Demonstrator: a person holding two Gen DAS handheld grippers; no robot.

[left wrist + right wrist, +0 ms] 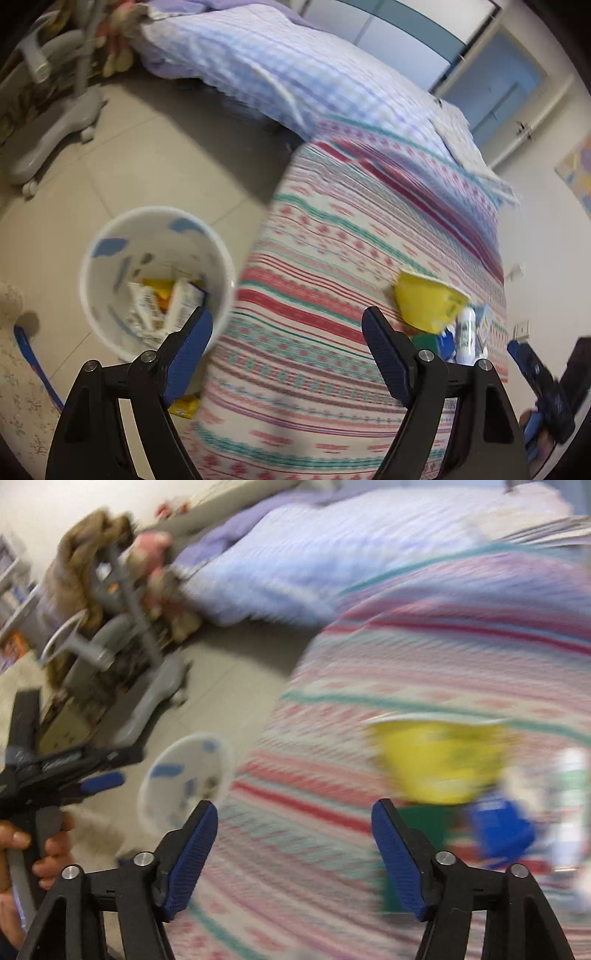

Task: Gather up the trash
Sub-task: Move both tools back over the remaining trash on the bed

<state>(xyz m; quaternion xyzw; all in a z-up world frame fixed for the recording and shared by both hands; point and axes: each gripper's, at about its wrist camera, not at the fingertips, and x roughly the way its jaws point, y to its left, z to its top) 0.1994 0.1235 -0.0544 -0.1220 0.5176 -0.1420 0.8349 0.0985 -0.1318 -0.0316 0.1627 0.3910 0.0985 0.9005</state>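
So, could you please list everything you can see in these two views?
bin: one, white with blue patches, on the floor beside the bed, wrappers inside
bed: one, striped cover, blue checked quilt further back
cup: one, yellow, lying on the bed
bottle: one, white, next to the cup
blue item: one, blurred, by the cup
chair: one, grey, on the floor
left tongs: open, empty
right tongs: open, empty
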